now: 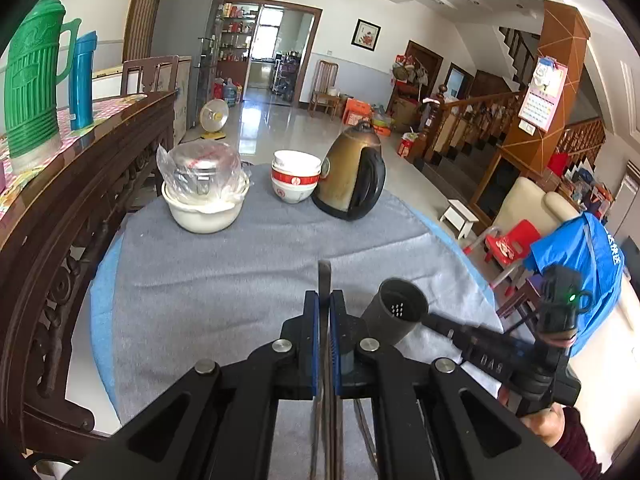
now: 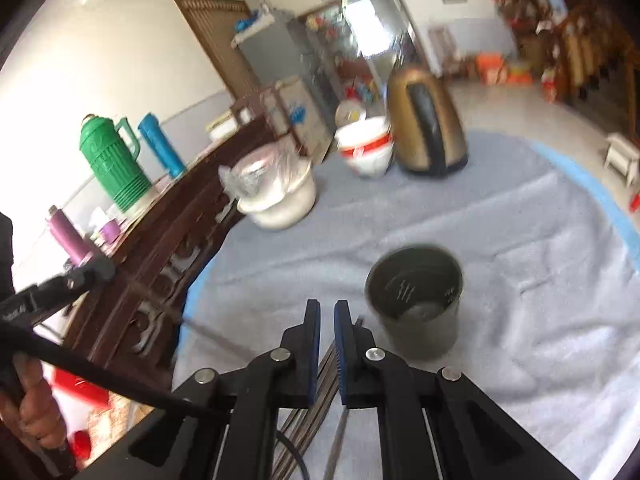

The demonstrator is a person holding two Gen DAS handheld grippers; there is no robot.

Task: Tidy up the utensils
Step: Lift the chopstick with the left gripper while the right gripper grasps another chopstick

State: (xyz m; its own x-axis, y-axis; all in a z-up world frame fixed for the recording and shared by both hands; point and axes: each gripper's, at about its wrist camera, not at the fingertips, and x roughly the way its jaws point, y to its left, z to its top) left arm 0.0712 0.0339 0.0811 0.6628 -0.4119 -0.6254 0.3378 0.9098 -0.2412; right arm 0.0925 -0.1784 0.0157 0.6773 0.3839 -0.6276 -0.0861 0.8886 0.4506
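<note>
My left gripper is shut on a pair of dark chopsticks whose tips stick out above the pads, over the grey cloth. A dark grey utensil cup stands just to its right, and the right gripper reaches in beside it. In the right wrist view the right gripper has its jaws almost together with nothing between the tips. The cup stands upright and looks empty, ahead and to the right. Several dark sticks show below those jaws; I cannot tell whether they are gripped. The left gripper holds its chopsticks at the left.
At the far side of the round table stand a white pot with a plastic-wrapped bowl, stacked red-and-white bowls and a gold kettle. A dark wooden sideboard on the left carries a green thermos and a blue flask.
</note>
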